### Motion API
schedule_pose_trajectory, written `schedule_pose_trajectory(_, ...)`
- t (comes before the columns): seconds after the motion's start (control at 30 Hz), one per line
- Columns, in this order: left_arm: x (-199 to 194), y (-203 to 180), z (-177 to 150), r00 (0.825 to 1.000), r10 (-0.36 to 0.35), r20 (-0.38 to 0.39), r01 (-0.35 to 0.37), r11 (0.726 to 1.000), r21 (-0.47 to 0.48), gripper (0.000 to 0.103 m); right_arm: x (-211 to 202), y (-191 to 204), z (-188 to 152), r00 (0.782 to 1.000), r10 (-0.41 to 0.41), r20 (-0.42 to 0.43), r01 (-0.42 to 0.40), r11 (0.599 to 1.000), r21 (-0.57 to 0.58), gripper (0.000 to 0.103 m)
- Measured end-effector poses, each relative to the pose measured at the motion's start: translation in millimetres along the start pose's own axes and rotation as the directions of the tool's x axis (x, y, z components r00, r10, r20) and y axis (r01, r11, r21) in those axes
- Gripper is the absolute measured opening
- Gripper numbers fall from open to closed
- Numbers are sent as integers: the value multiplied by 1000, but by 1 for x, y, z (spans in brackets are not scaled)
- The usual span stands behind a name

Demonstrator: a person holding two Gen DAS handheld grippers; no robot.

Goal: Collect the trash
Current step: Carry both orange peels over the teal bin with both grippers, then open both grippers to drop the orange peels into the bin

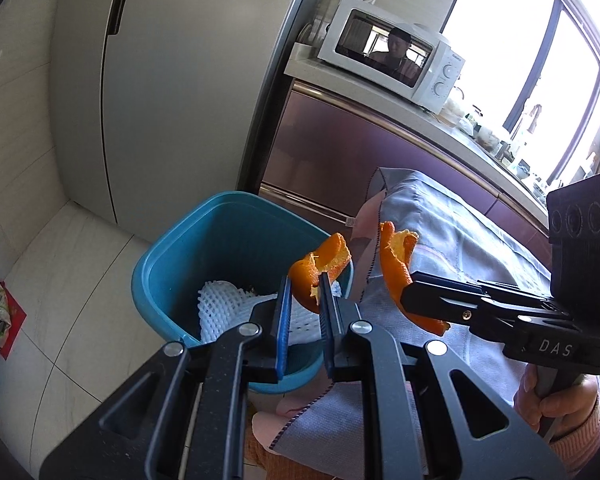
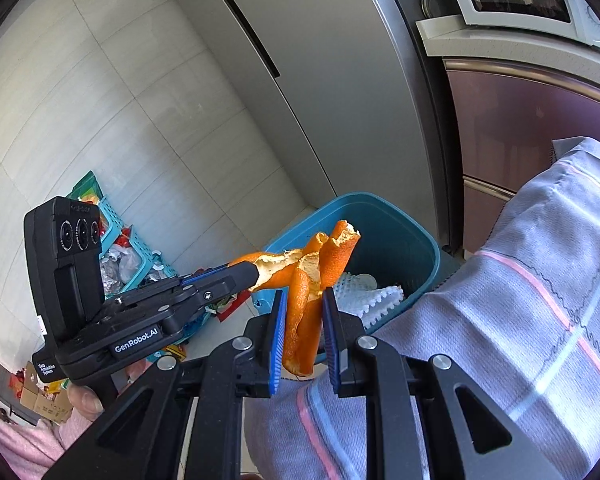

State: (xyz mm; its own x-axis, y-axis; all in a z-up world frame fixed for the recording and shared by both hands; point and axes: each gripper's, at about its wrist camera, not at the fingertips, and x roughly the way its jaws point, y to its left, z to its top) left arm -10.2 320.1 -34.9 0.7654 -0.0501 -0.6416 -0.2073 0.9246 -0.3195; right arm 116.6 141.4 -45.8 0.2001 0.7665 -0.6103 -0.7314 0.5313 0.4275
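Note:
My left gripper (image 1: 305,284) is shut on a curled orange peel (image 1: 324,260) just over the near rim of a teal trash bin (image 1: 172,248). A white foam net (image 1: 220,304) lies inside the bin. To the right, my right gripper (image 1: 410,292) is shut on a second orange peel (image 1: 394,256) above the cloth-covered table edge. In the right wrist view, the right gripper (image 2: 305,296) clamps its long peel (image 2: 336,256) upright between blue pads. The left gripper (image 2: 252,272) comes in from the left with its peel (image 2: 276,264). Behind them stands the bin (image 2: 428,248).
A grey cloth with pink stripes (image 2: 520,280) covers the table beside the bin. A tall grey fridge (image 1: 160,80) stands behind, with a white microwave (image 1: 392,56) on the counter. A teal basket of wrappers (image 2: 120,248) sits on the tiled floor. A hand (image 1: 556,400) grips the right handle.

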Motion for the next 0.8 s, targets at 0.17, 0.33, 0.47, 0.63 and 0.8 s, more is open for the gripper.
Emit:
schedule_pose_trajectory(0.17,9,5,0,1000,14,-12,-14,1000,-9,14,13,-2,3,1000,-3,-21,3,1000,12,17)
schedule_pose_trajectory(0.33,18,8,1,999,24,-22,-24,1000,-17,14,24,-2,7,999,-12,-40,12,1000,18,17)
schedule_pose_trajectory(0.47,25,8,2,999,32,-29,-32,999,-20,14,33,-5,10,998,-18,-54,20,999,31,17)
schedule_pose_trajectory(0.63,34,9,2,998,41,-37,-42,999,-23,14,44,-7,15,997,-22,-68,25,999,41,17)
schedule_pose_trajectory(0.8,45,12,2,997,52,-51,-54,998,-30,14,51,-7,16,996,-31,-80,34,999,43,17)
